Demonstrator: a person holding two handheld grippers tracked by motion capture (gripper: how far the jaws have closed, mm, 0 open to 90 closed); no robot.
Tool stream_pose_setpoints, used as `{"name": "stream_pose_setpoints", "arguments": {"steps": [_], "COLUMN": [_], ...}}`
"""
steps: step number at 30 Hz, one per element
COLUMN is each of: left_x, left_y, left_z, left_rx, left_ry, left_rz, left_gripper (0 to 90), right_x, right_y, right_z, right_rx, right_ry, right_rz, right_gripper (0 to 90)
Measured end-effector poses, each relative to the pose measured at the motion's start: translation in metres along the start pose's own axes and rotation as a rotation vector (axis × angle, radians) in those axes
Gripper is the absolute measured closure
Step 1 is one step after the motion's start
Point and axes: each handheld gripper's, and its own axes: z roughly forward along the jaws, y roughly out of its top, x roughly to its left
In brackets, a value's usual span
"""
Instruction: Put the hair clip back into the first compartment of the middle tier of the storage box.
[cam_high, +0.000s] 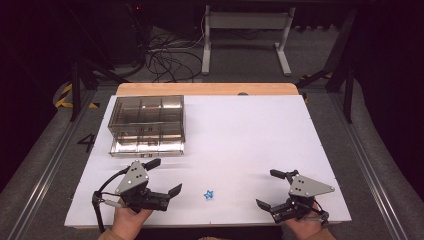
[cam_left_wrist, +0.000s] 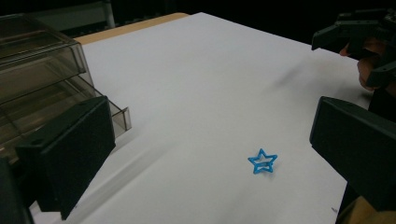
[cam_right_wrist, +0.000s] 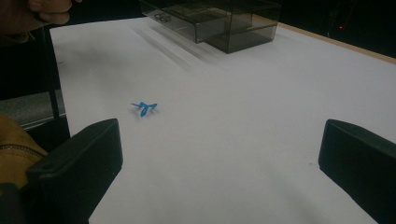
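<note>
A small blue star (cam_high: 208, 194) lies on the white table top near the front edge, between my two grippers. My left gripper (cam_high: 164, 176) is to its left, open and holding nothing. My right gripper (cam_high: 270, 189) is to its right, also open and holding nothing. In the left gripper view the star (cam_left_wrist: 262, 161) lies ahead, nearer the right jaw, with the left gripper (cam_left_wrist: 210, 133) wide open. In the right gripper view the star (cam_right_wrist: 144, 108) lies ahead, off to the left of the open right gripper (cam_right_wrist: 219, 144).
A smoky clear drawer box (cam_high: 147, 125) stands at the back left, and one low drawer (cam_left_wrist: 116, 116) is pulled out a little. The wooden table edge (cam_high: 207, 89) runs along the back. The white sheet (cam_high: 250, 135) covers the table.
</note>
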Motion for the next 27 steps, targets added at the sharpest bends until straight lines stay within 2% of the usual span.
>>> {"name": "stream_pose_setpoints", "arguments": {"steps": [1,2,12,20,27], "left_x": [0.000,-0.003,-0.012,-0.020,-0.022], "left_y": [0.000,0.002,0.007,0.011,0.012], "left_z": [0.000,0.005,0.021,0.037,0.045], "left_rx": [0.000,0.009,0.031,0.052,0.073], "left_ry": [0.000,-0.004,-0.036,-0.079,-0.094], "left_rz": [0.000,0.018,0.036,0.042,0.035], "left_gripper": [0.8,0.8,0.9,1.8,4.8], "right_x": [0.000,0.000,0.000,-0.001,-0.001], "right_y": [0.000,0.000,0.000,-0.001,-0.001], "right_z": [0.000,0.000,0.000,0.000,0.001], "right_rx": [0.000,0.001,0.002,0.006,0.006], "right_ry": [0.000,0.001,0.007,0.011,0.016], "right_rz": [0.000,0.000,0.002,0.001,0.003], "right_gripper": [0.4,0.4,0.4,0.4,0.4]}}
